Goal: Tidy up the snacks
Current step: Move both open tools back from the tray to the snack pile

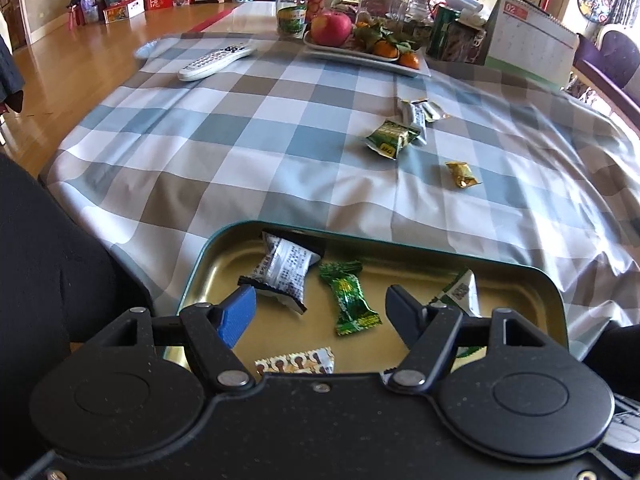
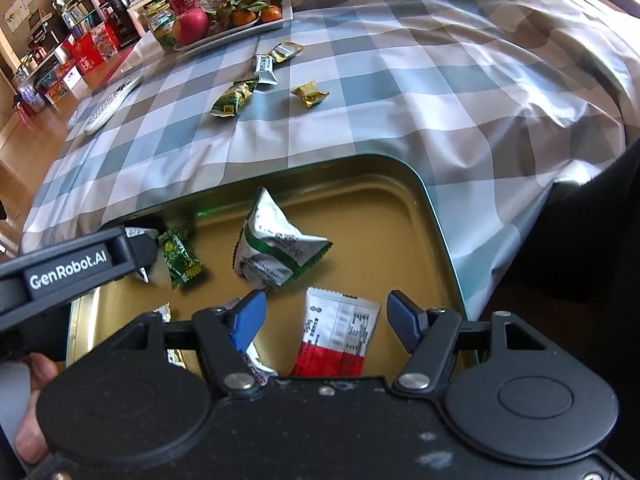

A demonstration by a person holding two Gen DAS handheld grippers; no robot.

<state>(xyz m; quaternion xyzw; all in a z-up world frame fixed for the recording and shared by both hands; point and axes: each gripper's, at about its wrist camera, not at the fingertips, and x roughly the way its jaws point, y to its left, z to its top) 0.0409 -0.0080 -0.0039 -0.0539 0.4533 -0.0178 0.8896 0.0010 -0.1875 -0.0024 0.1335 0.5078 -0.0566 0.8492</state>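
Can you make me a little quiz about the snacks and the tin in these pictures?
1. True or false: the left gripper is holding a snack.
2. Where does the small gold snack lie? A) in the tin B) on the checked cloth C) on the fruit plate
3. Fill in: the green candy lies inside the ____.

Key
1. False. Its jaws stand open, nothing between them, above the tin.
2. B. It lies on the checked cloth, apart from the tin.
3. Tin.

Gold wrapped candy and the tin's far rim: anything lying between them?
Nothing; bare checked cloth separates the gold candy from the tin, per the left wrist view.
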